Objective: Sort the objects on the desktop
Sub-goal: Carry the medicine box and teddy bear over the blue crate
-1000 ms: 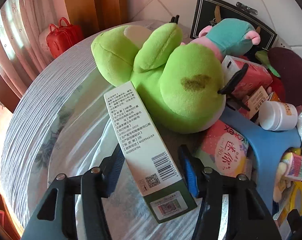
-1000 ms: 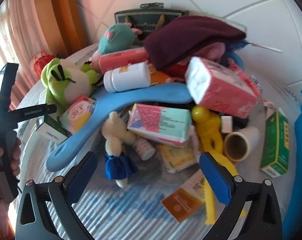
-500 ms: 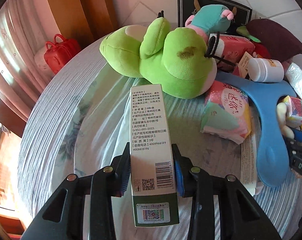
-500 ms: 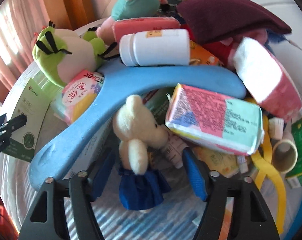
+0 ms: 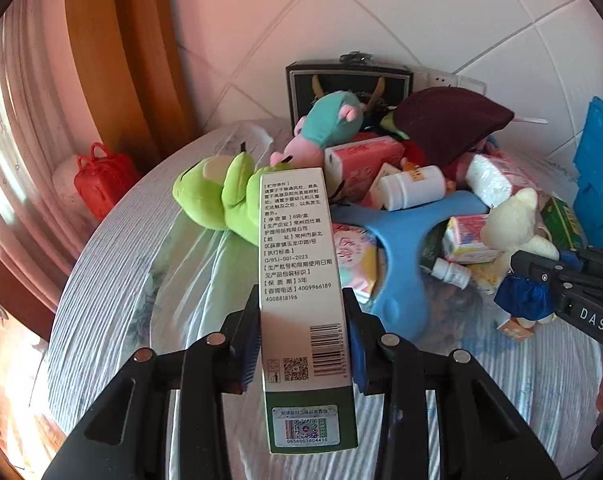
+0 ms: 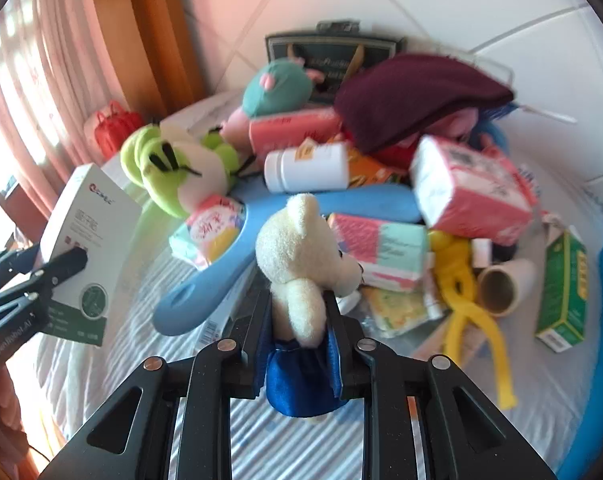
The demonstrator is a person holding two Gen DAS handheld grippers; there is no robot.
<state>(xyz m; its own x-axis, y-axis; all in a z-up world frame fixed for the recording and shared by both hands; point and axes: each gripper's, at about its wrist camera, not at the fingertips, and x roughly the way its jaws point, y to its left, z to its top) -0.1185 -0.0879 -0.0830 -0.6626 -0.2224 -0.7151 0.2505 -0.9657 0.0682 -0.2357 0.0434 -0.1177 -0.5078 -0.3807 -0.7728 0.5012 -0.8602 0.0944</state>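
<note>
My left gripper [image 5: 303, 336] is shut on a tall white and green box [image 5: 297, 264] and holds it lifted above the table; the box also shows in the right wrist view [image 6: 87, 240]. My right gripper [image 6: 297, 340] is shut on a small cream teddy bear in a blue skirt [image 6: 301, 252], lifted off the pile; the bear shows at the right of the left wrist view [image 5: 517, 228]. A pile of objects lies behind: a green plush frog [image 6: 173, 172], a white bottle [image 6: 307, 168], a blue curved plastic piece [image 6: 229, 264].
The round table has a striped cloth [image 5: 113, 264]. The pile holds pink tissue packs [image 6: 469, 192], a dark red cloth [image 6: 413, 96], a yellow toy [image 6: 465, 280], a tape roll [image 6: 501, 288], a green box [image 6: 565, 288]. A red bag [image 5: 101, 176] stands left.
My left gripper has lifted the box and drawn back from the pile. My right gripper has shut on the teddy bear and raised it off the table.
</note>
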